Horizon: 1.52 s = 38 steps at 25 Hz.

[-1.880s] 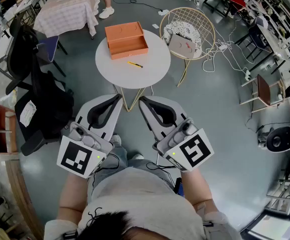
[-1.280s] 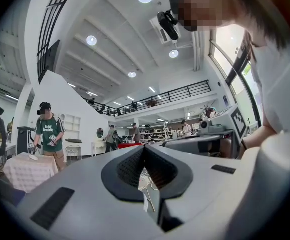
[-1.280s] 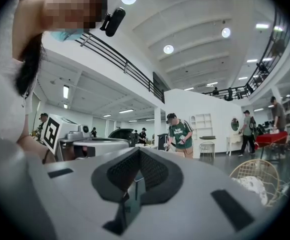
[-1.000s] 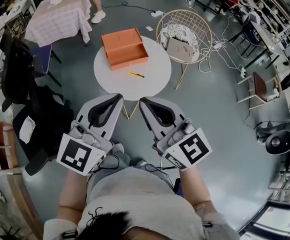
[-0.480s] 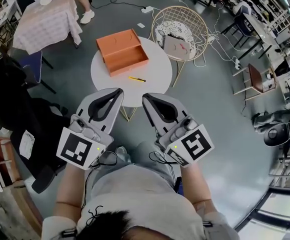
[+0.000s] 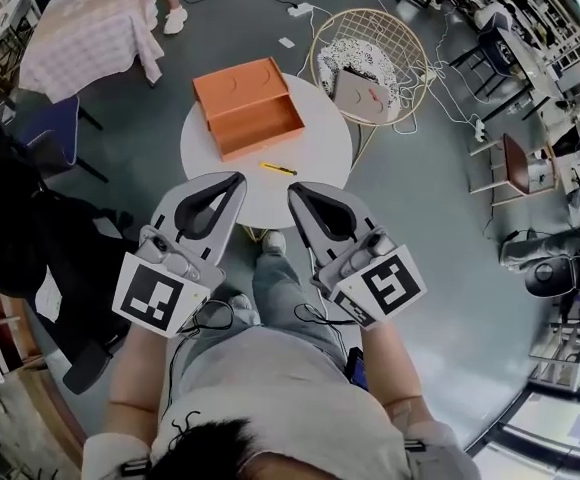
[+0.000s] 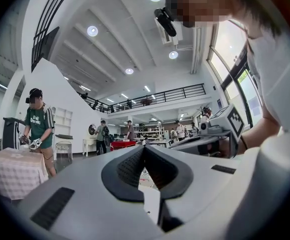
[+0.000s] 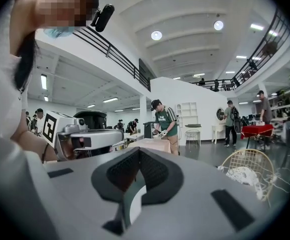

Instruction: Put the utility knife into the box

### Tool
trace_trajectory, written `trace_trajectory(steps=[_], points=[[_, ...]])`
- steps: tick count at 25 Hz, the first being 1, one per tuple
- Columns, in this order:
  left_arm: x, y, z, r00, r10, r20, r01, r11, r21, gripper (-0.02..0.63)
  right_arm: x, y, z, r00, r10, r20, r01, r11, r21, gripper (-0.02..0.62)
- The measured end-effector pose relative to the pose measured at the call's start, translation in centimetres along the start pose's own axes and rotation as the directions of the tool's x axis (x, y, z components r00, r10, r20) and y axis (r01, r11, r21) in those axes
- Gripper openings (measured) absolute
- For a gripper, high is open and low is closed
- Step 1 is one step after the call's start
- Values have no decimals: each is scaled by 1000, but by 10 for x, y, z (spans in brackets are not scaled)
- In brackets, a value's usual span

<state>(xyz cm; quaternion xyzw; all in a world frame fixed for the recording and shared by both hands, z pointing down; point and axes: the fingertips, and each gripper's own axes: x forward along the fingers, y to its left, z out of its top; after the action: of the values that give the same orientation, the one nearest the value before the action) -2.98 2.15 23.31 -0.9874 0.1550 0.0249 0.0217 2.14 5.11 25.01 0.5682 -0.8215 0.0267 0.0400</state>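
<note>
Head view: the left gripper (image 6: 236,182) and right gripper (image 6: 296,190) both have their jaws pressed together, holding nothing. The knife (image 6: 278,169) lies on the bench (image 6: 320,133) just ahead of the jaws, with the box (image 6: 248,108) past it. The reach has not begun, I think; next, one gripper's jaws must spread and go down over the knife.

Cannot tell the blade on the utility knife (image 6: 278,169), too small at 5 o'clock of the box (image 6: 248,108), nor see the 6 o'clock rim of the round table (image 6: 320,140) behind the left gripper (image 6: 234,179) and right gripper (image 6: 296,189).

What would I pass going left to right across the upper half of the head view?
Table with checked cloth → orange box → wire chair → brown chair.
</note>
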Motion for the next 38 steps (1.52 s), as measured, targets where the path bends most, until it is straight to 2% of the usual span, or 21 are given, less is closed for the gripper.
trace_trajectory(steps=[12, 19, 24, 30, 38], points=[[69, 63, -21, 998, 55, -39, -56, 998, -20, 9, 79, -80, -21, 991, 108, -84, -105, 994, 39, 8], [95, 88, -41, 992, 105, -68, -108, 993, -40, 9, 110, -113, -64, 964, 168, -206, -163, 986, 42, 9], [105, 102, -57, 986, 137, -91, -142, 988, -53, 9, 124, -130, -115, 922, 199, -332, -194, 980, 49, 17], [112, 112, -75, 980, 148, -132, -156, 986, -53, 9, 131, -139, -173, 852, 243, -464, -230, 969, 86, 40], [115, 116, -101, 971, 165, -171, -180, 981, -74, 9, 129, -145, -246, 752, 286, -594, -271, 955, 116, 49]])
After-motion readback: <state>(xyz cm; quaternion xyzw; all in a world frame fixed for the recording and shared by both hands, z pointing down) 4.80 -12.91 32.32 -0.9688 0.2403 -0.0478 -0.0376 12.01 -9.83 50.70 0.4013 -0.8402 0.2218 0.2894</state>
